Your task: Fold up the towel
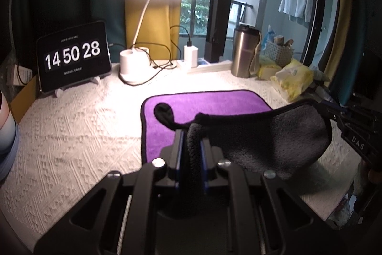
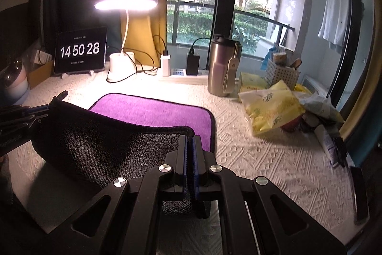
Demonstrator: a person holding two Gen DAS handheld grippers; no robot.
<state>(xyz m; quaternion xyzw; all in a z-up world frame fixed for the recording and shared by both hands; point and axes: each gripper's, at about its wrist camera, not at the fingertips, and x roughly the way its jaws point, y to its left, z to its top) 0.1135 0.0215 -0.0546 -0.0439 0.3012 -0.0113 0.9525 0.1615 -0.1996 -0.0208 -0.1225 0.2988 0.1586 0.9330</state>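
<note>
A towel, purple on top (image 1: 210, 104) with a dark grey underside (image 1: 274, 135), lies on the white textured table cover. Its near edge is lifted off the table, grey side facing the cameras, while the far half lies flat (image 2: 152, 111). My left gripper (image 1: 192, 135) is shut on the near left corner. My right gripper (image 2: 190, 138) is shut on the near right corner, with the grey underside (image 2: 100, 147) stretched between the two. The right gripper also shows in the left wrist view (image 1: 334, 111), and the left gripper shows in the right wrist view (image 2: 45, 109).
At the back stand a tablet clock (image 1: 74, 56), a lit desk lamp (image 1: 136, 63), chargers with cables (image 1: 191, 55) and a steel tumbler (image 1: 244, 51). A basket (image 2: 281, 73) and yellow packets (image 2: 272, 106) crowd the right side. Bowls (image 2: 14, 85) sit at the left.
</note>
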